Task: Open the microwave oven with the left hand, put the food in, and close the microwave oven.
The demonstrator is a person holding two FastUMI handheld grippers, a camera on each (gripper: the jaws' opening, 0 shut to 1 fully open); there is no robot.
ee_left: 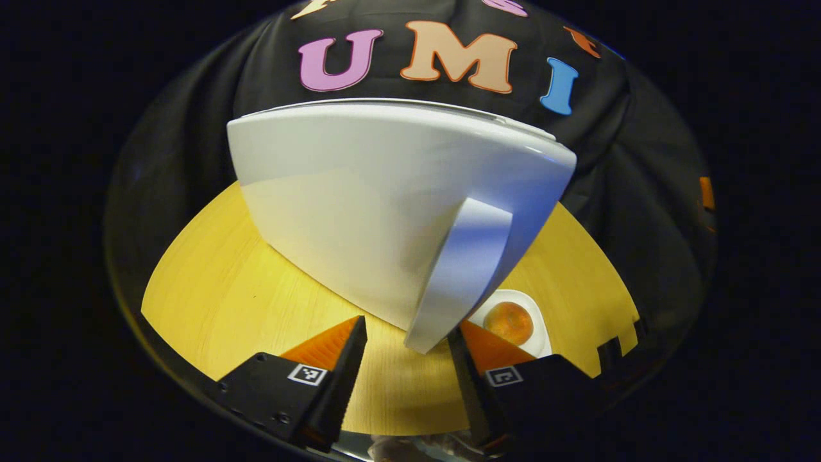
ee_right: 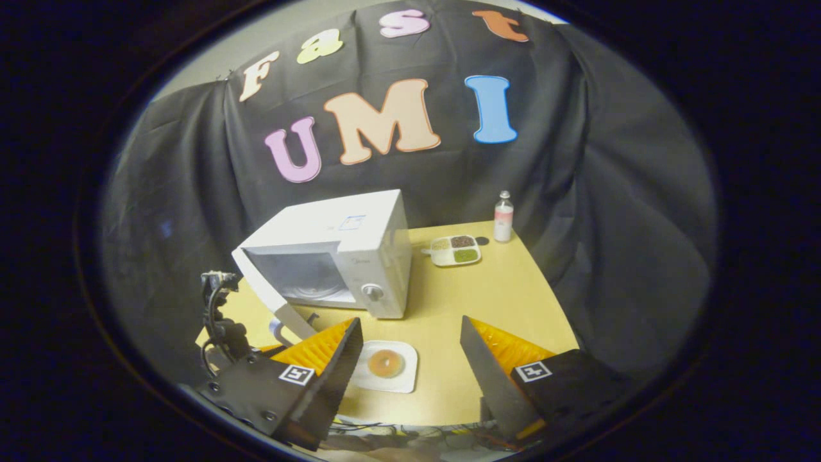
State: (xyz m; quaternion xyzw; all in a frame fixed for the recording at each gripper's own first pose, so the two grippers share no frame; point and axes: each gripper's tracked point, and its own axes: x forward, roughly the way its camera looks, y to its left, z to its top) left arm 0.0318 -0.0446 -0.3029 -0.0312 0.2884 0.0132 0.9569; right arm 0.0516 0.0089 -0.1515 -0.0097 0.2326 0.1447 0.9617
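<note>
Right now food (ee_right: pixel 386 363) on white plate (ee_right: pixel 405 380) sits near counter (ee_right: pixel 487 295) front edge, between spread right tongs (ee_right: pixel 408 340); microwave (ee_right: pixel 359 256) door (ee_left: pixel 359 212) ajar, handle (ee_left: pixel 458 276) between spread left tongs (ee_left: pixel 407 337).

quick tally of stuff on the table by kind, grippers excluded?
Microwave: 1
Plate with food: 1
Sectioned tray: 1
Bottle: 1
Total: 4 on the table
</note>
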